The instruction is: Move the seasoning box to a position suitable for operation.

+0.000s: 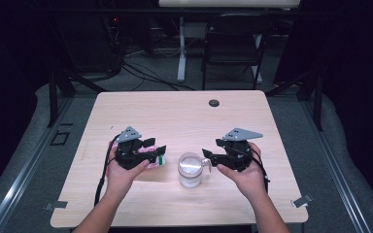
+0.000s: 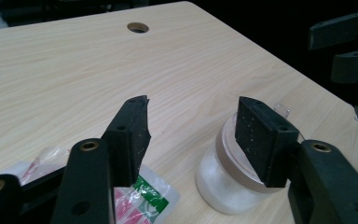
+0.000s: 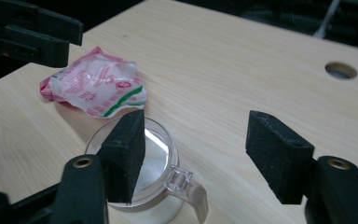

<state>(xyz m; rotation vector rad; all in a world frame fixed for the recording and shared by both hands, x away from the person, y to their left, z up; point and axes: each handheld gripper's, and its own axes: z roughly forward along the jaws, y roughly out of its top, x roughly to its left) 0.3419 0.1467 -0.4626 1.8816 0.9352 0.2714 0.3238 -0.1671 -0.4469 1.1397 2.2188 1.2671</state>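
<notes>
A clear mug (image 1: pixel 190 170) with a lid and a transparent handle stands on the light wooden tabletop (image 1: pixel 184 111), in the near half of it, and everything else is told here relative to this mug. The mug holds something white; in the left tool view it looks like a white powder, but the view is not sharp enough to be sure. Its handle (image 3: pixel 189 184) points toward the right tool. The left tool (image 1: pixel 153 145) is held in the person's left hand (image 1: pixel 119 172) just to the left of the mug, above the tabletop and not touching the mug. Its two black jaws are spread apart with nothing between them; in the left tool view the mug (image 2: pixel 235 179) is seen lower, behind the right jaw. A small plastic packet (image 1: pixel 156 160) with red, white and green print lies flat on the tabletop just left of the mug, under the left tool, and it seems to be free of the jaws. In the right tool view the packet (image 3: pixel 93 84) lies beyond the mug (image 3: pixel 144 168). The right tool (image 1: pixel 208 156) is held in the right hand (image 1: pixel 243 177) just to the right of the mug, near the handle. Its jaws stand wide apart and empty, above the mug. A round hole (image 1: pixel 214 103) in the tabletop is well behind the mug, near the far edge.
</notes>
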